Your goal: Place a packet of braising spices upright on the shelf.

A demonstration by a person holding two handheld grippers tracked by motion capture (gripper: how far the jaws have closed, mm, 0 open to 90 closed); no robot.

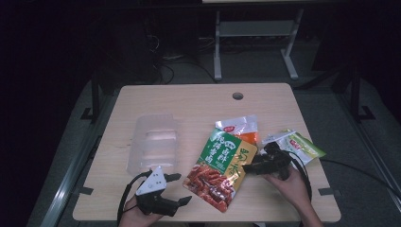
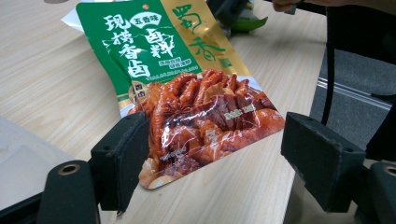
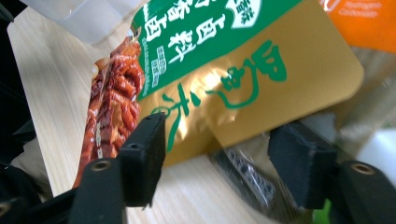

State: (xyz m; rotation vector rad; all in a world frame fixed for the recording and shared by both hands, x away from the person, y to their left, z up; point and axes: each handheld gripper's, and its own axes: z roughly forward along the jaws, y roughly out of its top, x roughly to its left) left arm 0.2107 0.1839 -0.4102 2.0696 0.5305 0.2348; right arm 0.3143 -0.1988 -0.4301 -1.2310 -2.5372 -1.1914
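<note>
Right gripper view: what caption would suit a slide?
Open right gripper straddling the gold edge of a green spice packet on a wooden table.

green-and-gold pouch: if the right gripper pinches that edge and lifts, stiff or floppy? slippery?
Likely floppy: the pouch is thin film lying nearly flat, so it should sag from an edge pinch. Probably slippery, since the gold foil is glossy. Looks light for its size.

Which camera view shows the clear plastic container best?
The high view is best: the clear plastic container shows whole there, lying on the table left of the big green and gold pouch. The right gripper view catches only a blurred piece at its top edge. In the left gripper view, a pale patch at lower left may be it.
</note>
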